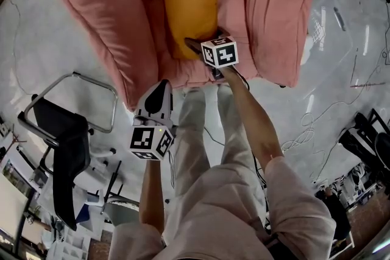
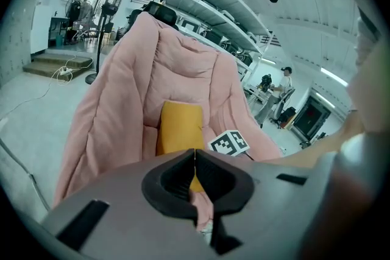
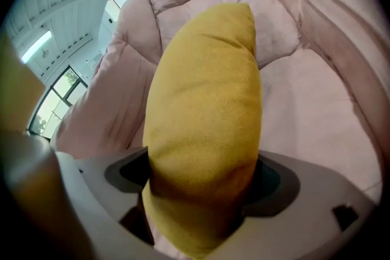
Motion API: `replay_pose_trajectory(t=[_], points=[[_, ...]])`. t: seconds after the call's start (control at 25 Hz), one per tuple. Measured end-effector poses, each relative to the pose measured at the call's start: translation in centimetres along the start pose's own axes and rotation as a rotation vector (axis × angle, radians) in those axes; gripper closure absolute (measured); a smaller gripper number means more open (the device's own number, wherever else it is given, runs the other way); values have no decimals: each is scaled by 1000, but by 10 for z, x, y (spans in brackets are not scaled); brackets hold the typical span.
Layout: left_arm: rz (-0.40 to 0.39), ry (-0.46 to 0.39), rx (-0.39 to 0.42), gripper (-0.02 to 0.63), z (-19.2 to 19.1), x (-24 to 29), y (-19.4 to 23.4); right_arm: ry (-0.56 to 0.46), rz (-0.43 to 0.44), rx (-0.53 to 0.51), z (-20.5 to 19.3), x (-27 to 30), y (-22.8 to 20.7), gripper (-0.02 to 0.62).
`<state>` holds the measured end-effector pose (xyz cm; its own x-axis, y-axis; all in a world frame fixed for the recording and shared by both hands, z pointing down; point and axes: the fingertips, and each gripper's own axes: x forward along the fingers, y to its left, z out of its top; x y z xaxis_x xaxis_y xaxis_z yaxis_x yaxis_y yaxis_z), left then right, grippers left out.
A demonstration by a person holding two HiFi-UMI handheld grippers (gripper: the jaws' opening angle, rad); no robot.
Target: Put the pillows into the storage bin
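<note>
Left gripper (image 1: 162,89), low in the frame, has its fingers pressed together on nothing. Right gripper (image 1: 194,44) fingers clasp the lower end of the plump mustard-yellow pillow (image 1: 190,3), upright on the pink armchair (image 1: 103,3), upper centre. Clear storage bin (image 1: 332,45) stands at right.

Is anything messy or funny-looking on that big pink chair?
Nothing looks spilled, torn or crooked. The soft yellow rectangular pillow lies straight in the seat of the padded pink armchair, and the right gripper squeezes its near end. The left gripper is shut with nothing in it.
</note>
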<state>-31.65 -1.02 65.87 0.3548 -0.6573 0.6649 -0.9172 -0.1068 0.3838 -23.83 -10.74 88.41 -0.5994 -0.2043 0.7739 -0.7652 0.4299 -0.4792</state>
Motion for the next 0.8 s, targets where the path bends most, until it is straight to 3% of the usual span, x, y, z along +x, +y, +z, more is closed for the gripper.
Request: replay_pose_trajectory(t=[0.2, 0.4, 0.6, 0.8], points=[[-11, 9, 15, 594, 2, 5, -10, -17, -27, -33, 5, -18, 6, 210], [-20, 13, 39, 594, 5, 10, -23, -50, -47, -36, 12, -43, 12, 195], [-32, 10, 63, 594, 10, 14, -45, -68, -74, -114, 7, -76, 18, 227], [-56, 9, 91, 594, 14, 20, -71, -153, -72, -160, 14, -130, 23, 239]])
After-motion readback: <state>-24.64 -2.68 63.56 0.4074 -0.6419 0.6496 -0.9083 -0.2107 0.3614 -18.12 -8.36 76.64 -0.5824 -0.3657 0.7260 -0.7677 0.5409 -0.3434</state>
